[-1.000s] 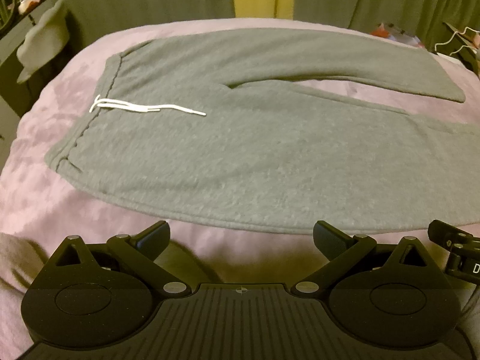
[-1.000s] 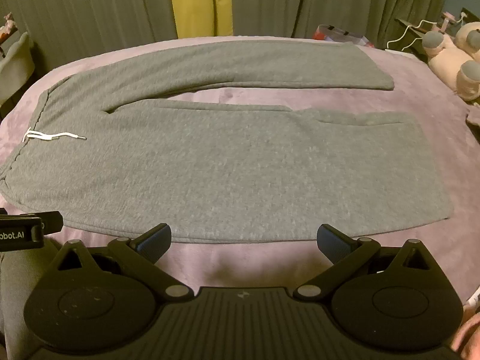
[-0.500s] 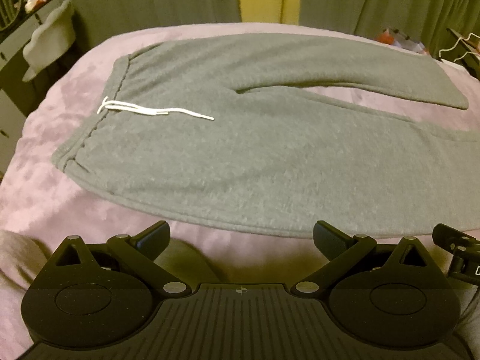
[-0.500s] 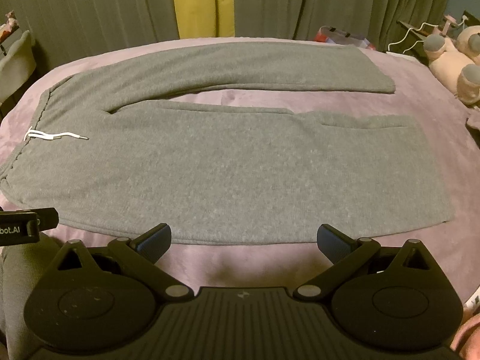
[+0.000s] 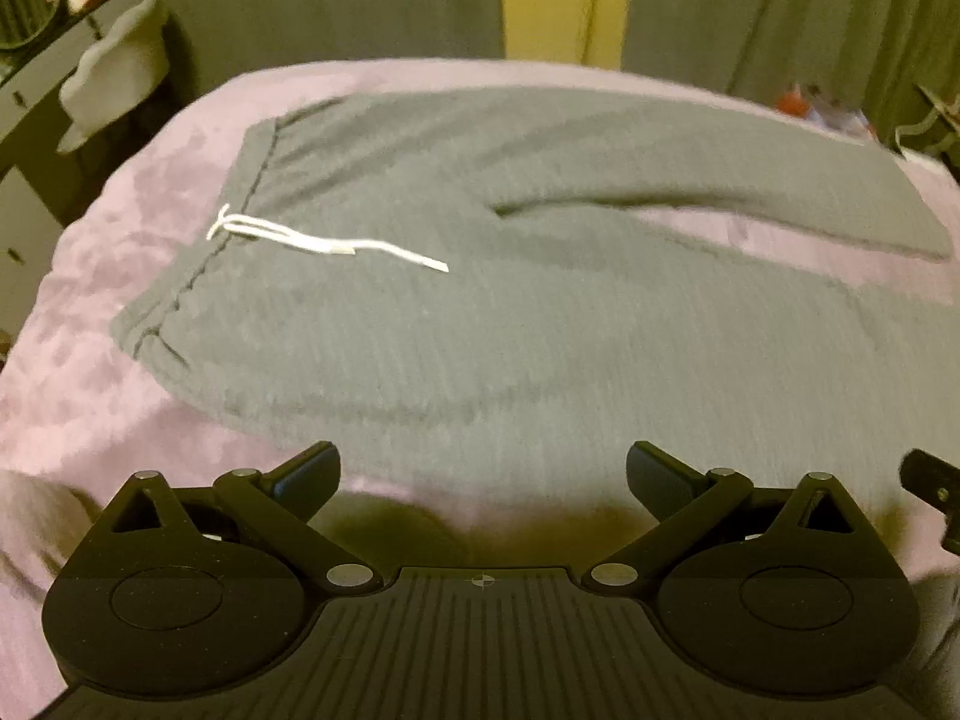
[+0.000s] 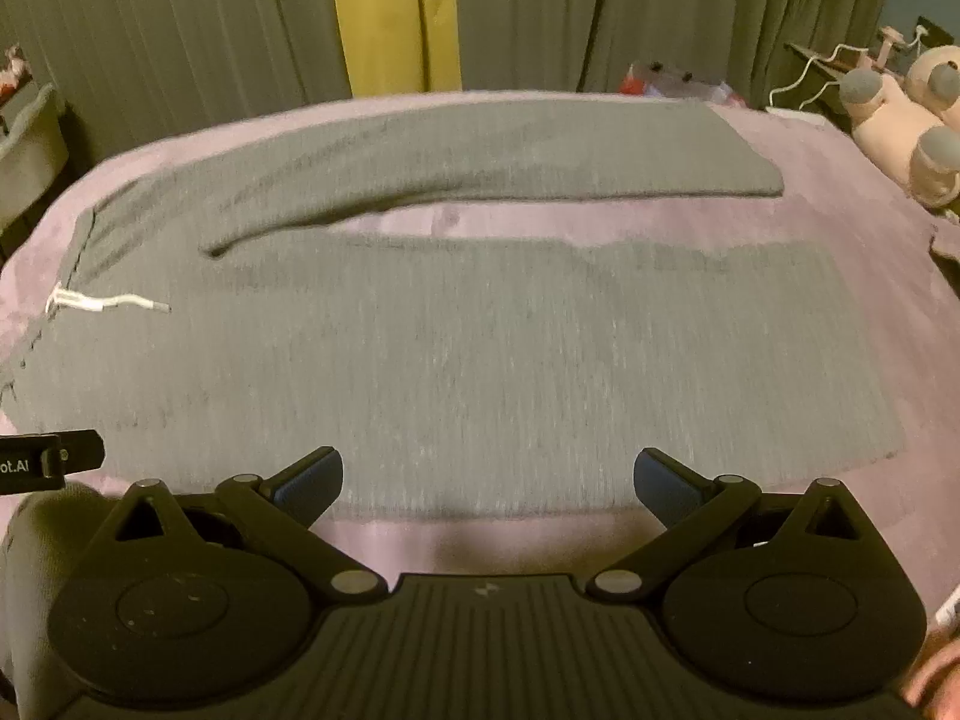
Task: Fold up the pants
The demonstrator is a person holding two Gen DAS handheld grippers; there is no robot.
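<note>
Grey sweatpants [image 5: 540, 324] [image 6: 480, 360] lie flat on a pink-covered bed [image 5: 90, 396], waistband to the left, legs spread apart to the right. A white drawstring [image 5: 324, 240] [image 6: 102, 302] rests on the waist area. My left gripper [image 5: 483, 474] is open just short of the near edge of the pants, by the hip. My right gripper [image 6: 489, 477] is open over the near edge of the closer leg [image 6: 600, 372]. Neither holds anything. The far leg [image 6: 540, 162] stretches along the back.
Green curtains with a yellow strip [image 6: 396, 12] hang behind the bed. Plush toys [image 6: 900, 126] sit at the right edge. A grey item [image 5: 114, 78] hangs on dark furniture to the left. A bag [image 6: 672, 81] lies at the far bed edge.
Both views have shifted downward and nearer the pants; the left one has also swung left toward the waistband. Both grippers remain open and empty, and the pants have not moved.
</note>
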